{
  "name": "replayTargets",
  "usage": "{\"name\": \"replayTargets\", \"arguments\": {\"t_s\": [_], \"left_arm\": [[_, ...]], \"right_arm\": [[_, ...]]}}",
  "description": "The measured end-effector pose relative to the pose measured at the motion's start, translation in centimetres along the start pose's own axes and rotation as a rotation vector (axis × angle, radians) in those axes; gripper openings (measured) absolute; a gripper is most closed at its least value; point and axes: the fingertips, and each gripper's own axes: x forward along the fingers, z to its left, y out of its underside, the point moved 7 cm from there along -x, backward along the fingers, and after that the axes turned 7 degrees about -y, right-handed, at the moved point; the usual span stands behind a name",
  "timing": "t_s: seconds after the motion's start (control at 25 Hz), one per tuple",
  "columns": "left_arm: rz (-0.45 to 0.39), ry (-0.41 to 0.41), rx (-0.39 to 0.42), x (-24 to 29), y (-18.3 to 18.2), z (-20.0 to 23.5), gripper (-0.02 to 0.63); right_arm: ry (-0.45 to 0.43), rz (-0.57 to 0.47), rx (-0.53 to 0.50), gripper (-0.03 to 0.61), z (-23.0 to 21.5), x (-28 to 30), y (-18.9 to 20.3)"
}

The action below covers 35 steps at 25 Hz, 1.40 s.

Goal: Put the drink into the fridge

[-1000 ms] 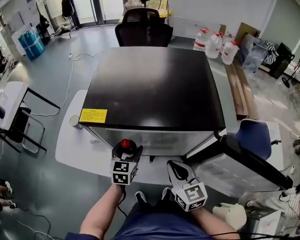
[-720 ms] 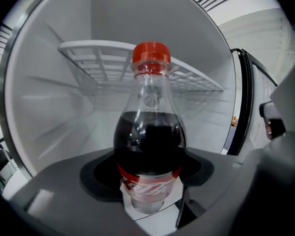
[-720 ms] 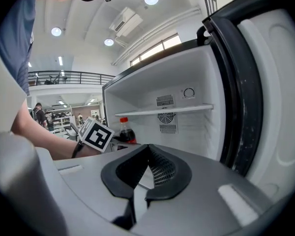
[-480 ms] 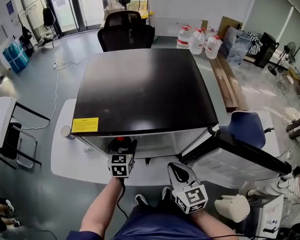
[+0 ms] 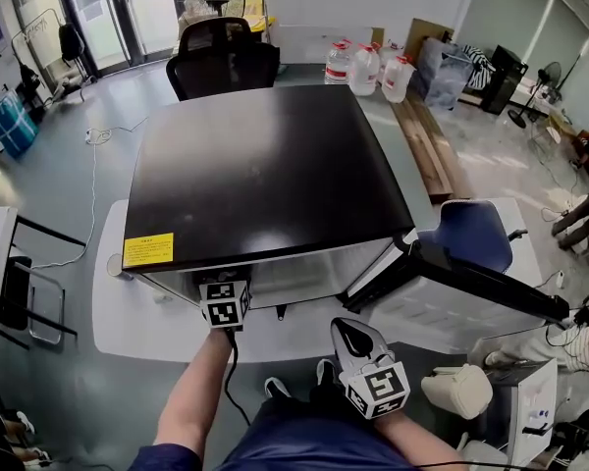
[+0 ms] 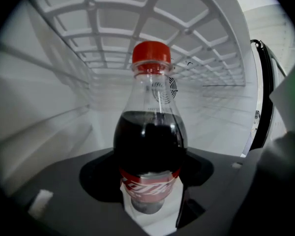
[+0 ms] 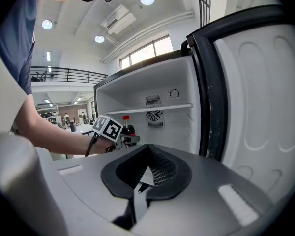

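Note:
A cola bottle (image 6: 150, 146) with a red cap and dark drink stands upright between the left gripper's jaws, which are shut on its lower body. The left gripper (image 6: 150, 203) has it inside the white fridge cavity, under a wire shelf (image 6: 152, 28). In the head view only the left gripper's marker cube (image 5: 225, 302) shows, at the front edge of the black fridge top (image 5: 265, 165); the bottle is hidden there. The right gripper view shows the bottle (image 7: 128, 130) at the fridge's opening. My right gripper (image 5: 348, 330) hangs shut and empty in front of the fridge, beside the open door (image 5: 471, 302).
The fridge stands on a white platform (image 5: 128, 302). A black office chair (image 5: 223, 52) and water jugs (image 5: 368, 67) are behind it, with wooden planks (image 5: 427, 145) and a blue chair (image 5: 476, 234) at its right. A white bag (image 5: 458, 391) lies near my right arm.
The left gripper has moved forward into the fridge with the bottle; the red cap, visible a second ago in the head view, is now hidden under the fridge top. The right gripper stayed put.

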Motion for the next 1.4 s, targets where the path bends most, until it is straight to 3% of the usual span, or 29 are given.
{"name": "replayTargets", "arguments": {"t_s": [0.92,1.4], "left_arm": [[0.019,-0.022,-0.017,2.5,0.4,0.8,0.316],[0.011,-0.040,0.019,2.2,0.7,-0.1,0.318]], "right_arm": [[0.011,0.048,0.012,0.006,-0.3,0.4,0.6],[-0.008,0.048,0.023,0.006,-0.2,1.2,0.6]]}}
